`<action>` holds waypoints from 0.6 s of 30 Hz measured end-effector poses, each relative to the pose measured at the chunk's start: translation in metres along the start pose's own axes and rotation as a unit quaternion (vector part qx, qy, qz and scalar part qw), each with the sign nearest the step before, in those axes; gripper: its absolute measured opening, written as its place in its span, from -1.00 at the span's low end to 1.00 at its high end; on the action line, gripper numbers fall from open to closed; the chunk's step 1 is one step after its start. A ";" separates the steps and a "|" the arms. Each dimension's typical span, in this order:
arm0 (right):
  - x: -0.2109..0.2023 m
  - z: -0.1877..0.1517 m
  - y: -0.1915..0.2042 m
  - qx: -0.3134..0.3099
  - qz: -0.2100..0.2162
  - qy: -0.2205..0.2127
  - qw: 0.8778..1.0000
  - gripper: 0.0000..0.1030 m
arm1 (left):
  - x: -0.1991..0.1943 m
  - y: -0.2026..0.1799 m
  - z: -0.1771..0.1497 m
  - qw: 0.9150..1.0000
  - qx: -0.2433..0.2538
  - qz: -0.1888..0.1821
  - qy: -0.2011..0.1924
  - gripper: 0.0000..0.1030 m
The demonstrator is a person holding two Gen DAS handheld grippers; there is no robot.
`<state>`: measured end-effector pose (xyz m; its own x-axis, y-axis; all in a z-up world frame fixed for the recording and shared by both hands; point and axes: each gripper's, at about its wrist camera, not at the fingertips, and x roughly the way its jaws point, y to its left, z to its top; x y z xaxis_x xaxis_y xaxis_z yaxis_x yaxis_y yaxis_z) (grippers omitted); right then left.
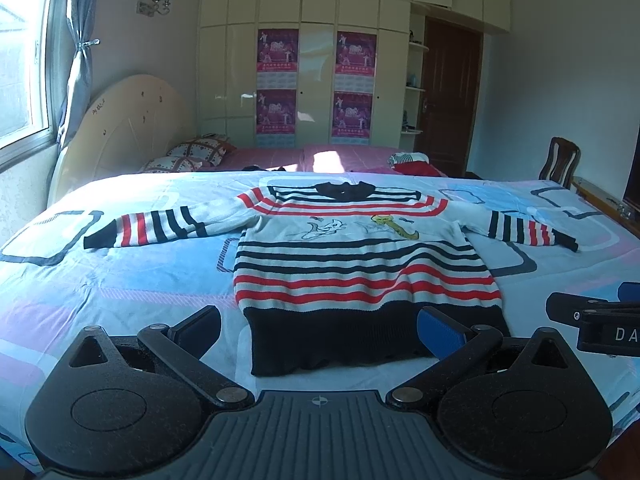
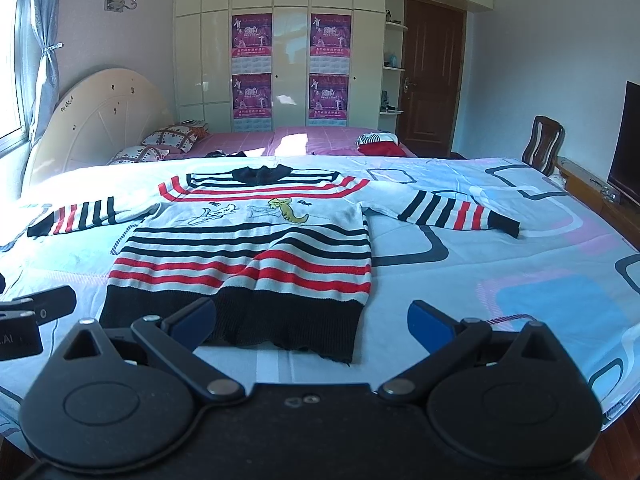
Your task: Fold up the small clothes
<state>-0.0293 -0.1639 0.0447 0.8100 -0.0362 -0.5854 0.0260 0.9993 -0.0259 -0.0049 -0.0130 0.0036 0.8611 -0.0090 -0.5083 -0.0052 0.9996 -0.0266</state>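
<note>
Knit striped sweater (image 1: 360,264) flat mid-bed, sleeves spread, hem at near edge. Left gripper (image 1: 318,330) and right gripper (image 2: 312,326) hover by hem, jaws apart, holding nothing. Risk imo: pinching quilt (image 2: 500,276) along with hem, or knit stretching so fold goes crooked.
</note>
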 end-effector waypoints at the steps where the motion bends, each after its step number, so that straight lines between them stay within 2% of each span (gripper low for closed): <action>1: 0.000 0.000 0.000 0.000 0.000 0.000 1.000 0.99 | 0.000 0.000 0.000 1.000 0.000 0.000 0.000 1.00; 18: -0.001 0.000 0.000 -0.001 -0.002 -0.001 1.000 0.99 | 0.001 0.002 -0.001 1.000 0.000 0.001 0.001 1.00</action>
<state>-0.0301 -0.1638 0.0452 0.8115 -0.0393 -0.5831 0.0268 0.9992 -0.0301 -0.0042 -0.0111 0.0023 0.8596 -0.0075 -0.5109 -0.0068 0.9996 -0.0262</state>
